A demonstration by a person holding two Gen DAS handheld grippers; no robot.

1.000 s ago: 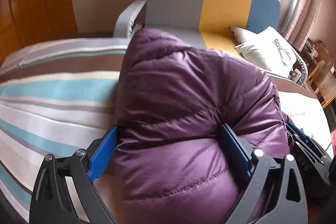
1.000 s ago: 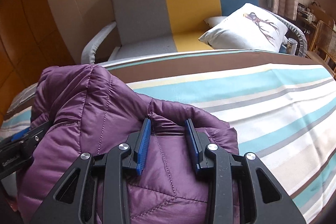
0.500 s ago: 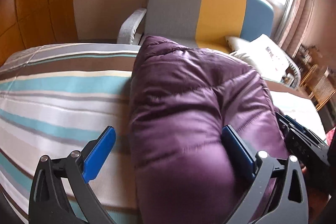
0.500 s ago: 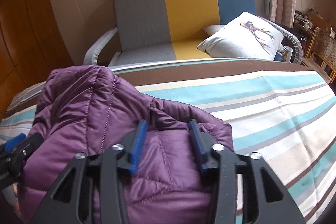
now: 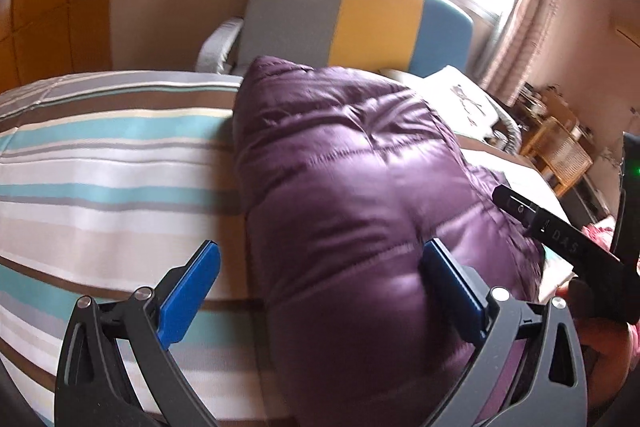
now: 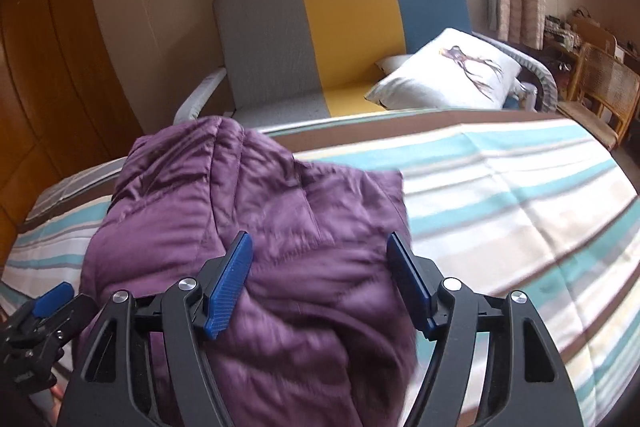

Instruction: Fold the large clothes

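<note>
Jacket: purple quilted jacket (image 6: 256, 247) bunched in a folded heap on the striped bedspread (image 6: 520, 211), toward its left part in the right wrist view; near end under both claws.
Right claw: right gripper (image 6: 320, 283) jaws spread wide, just been opening; blue pads (image 6: 230, 283) hang over the jacket with fabric between them, not pinching it.
Left claw: left gripper (image 5: 316, 295) spread wide; right pad (image 5: 452, 291) against the jacket's side, left pad off it over bare bedspread; no grip.
Jacket edges: left flank a clean rounded line against the stripes in the left wrist view; far end peaked near the bed's far edge.
Open room: broad bare bedspread to the right of the heap in the right wrist view; another bare stretch to its left in the left wrist view.
Beyond bed: sofa (image 6: 340, 39) in grey, yellow and blue just past the far edge; white cushion (image 6: 452, 75) on its seat.
Right margin: wicker chair (image 6: 600, 87) and cluttered shelves off the bed corner.
Left margin: wooden wall panels (image 6: 48, 87).
In the way: other claw's black body close by the heap in each view.
</note>
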